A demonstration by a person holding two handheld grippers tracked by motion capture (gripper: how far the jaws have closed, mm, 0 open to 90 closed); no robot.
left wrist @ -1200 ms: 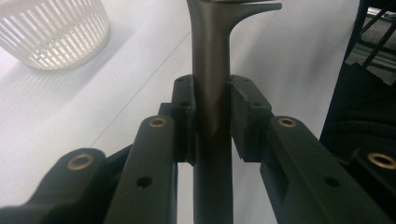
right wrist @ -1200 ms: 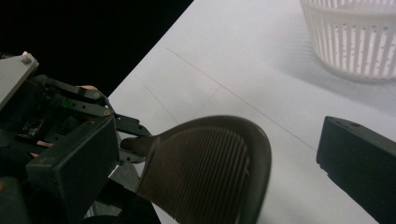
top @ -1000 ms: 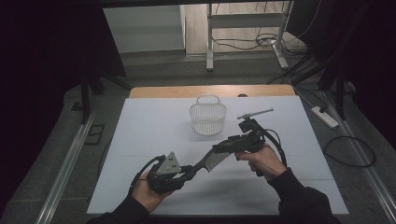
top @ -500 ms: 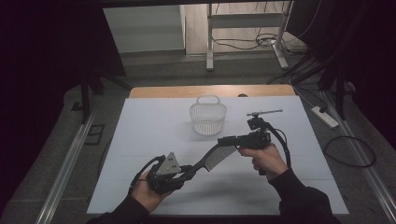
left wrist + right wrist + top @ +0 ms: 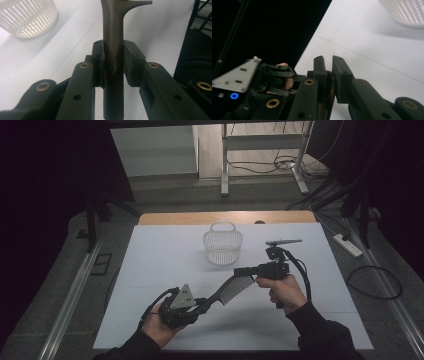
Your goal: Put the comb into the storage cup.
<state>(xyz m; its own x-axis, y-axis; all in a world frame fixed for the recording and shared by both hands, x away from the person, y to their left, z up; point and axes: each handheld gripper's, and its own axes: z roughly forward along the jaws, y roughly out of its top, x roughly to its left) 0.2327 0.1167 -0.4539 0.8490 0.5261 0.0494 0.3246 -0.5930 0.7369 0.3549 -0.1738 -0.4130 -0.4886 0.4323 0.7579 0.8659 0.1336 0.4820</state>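
At the near left of the desk [image 5: 150, 270], the left gripper [image 5: 200, 304] has its jaws closed on the dark handle of a spatula [image 5: 231, 290]; in the left gripper view the pads [image 5: 98, 60] press the handle [image 5: 113, 50] from both sides, well down its length. The slotted blade rises rightward over the middle of the desk, off the surface, to meet the right gripper [image 5: 243, 271]. In the right gripper view that gripper's [image 5: 329, 82] jaws stand nearly together with something thin and dark between them, probably the blade's edge, though the view is too close and dim to be sure, so I cannot tell whether it truly grips. Beyond, toward the far edge, a white basket [image 5: 222, 244] stands upright and apart from both grippers.

The main risk is the shared hold. If both grippers clamp the spatula and the hands drift in different directions, the handle could twist in the left pads or the thin blade could flex and spring free. If the left lets go while the right has only a shallow pinch on the blade's edge, the long handle would lever down and the spatula would likely drop to the desk. A swing toward the far edge could also knock the light basket over.
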